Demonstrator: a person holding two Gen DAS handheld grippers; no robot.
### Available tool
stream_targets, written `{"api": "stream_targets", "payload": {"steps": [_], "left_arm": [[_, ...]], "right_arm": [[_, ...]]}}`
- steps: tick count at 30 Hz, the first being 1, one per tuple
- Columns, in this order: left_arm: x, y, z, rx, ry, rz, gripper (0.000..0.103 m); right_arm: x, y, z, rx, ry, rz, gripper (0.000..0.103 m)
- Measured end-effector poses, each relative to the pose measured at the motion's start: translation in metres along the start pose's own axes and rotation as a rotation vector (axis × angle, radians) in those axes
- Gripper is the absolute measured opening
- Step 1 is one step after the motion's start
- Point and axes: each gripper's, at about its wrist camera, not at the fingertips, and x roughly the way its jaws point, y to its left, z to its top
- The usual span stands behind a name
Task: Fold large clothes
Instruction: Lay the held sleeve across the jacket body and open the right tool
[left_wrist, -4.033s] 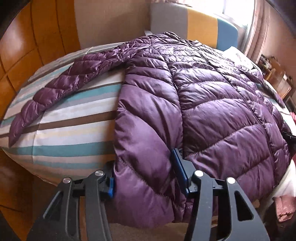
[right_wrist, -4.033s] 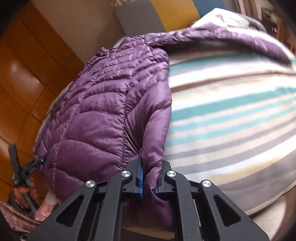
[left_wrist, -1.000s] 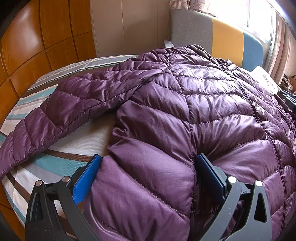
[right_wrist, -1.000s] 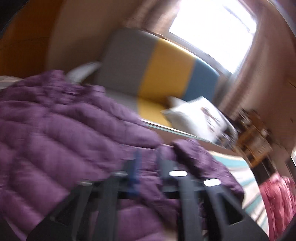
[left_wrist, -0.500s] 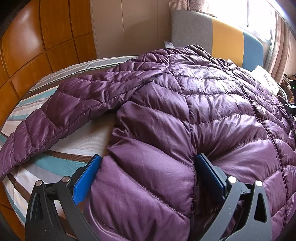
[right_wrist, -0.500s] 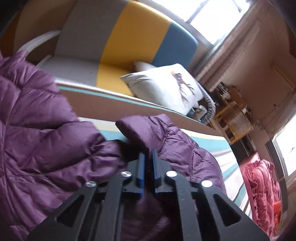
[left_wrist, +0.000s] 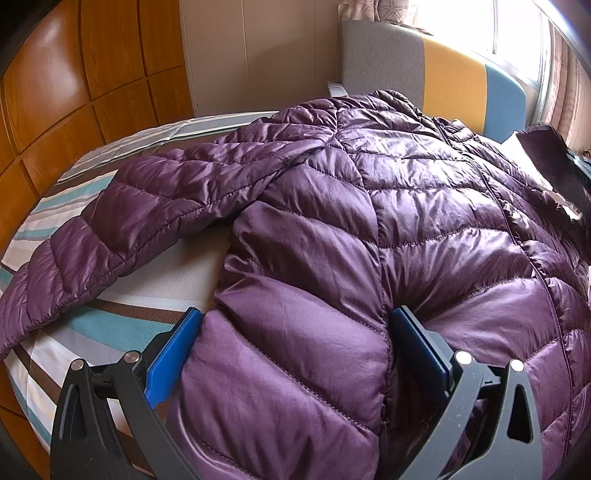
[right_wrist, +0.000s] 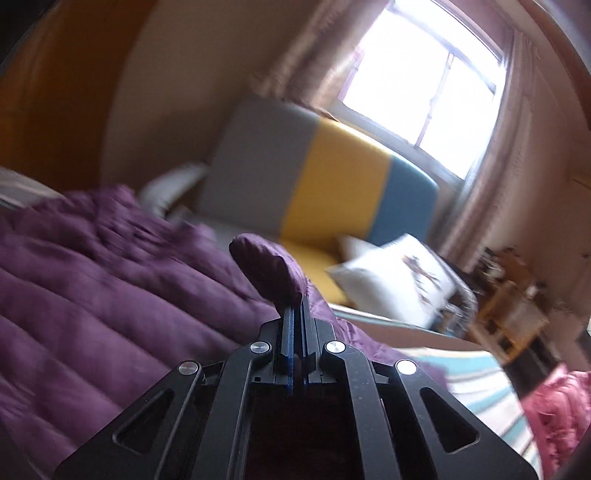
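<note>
We see the left tongs (left_wrist: 295, 354) spread wide astride the purple jacket's (left_wrist: 369, 221) hem on the bed (left_wrist: 122, 325); the right tongs (right_wrist: 293, 317) clench its sleeve cuff (right_wrist: 267, 269).

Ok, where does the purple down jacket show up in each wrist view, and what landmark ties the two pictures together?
Left wrist: the purple down jacket fills the centre and right, one sleeve stretching left over the striped bed, its hem between the open left claw.
Right wrist: it covers the blurred left half, with a fold pinched in the shut right claw at centre.
Shared landmark: the grey, yellow and blue headboard under the window.
</note>
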Motion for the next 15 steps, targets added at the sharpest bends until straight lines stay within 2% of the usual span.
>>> {"api": "stream_targets", "payload": {"steps": [6, 11, 14, 15], "left_arm": [[0.000, 0.001, -0.001, 0.000, 0.000, 0.000, 0.101], [0.000, 0.000, 0.000, -0.002, -0.001, -0.002, 0.101], [0.000, 0.000, 0.001, -0.003, -0.002, -0.003, 0.101], [0.000, 0.000, 0.001, -0.004, -0.003, -0.004, 0.101]], "right_arm": [[-0.034, 0.068, 0.017, -0.040, -0.085, 0.202, 0.003], [-0.055, 0.123, 0.013, -0.149, -0.114, 0.368, 0.003], [-0.059, 0.151, 0.007, -0.226, -0.088, 0.490, 0.003], [-0.056, 0.161, 0.005, -0.256, -0.037, 0.548, 0.003]]}}
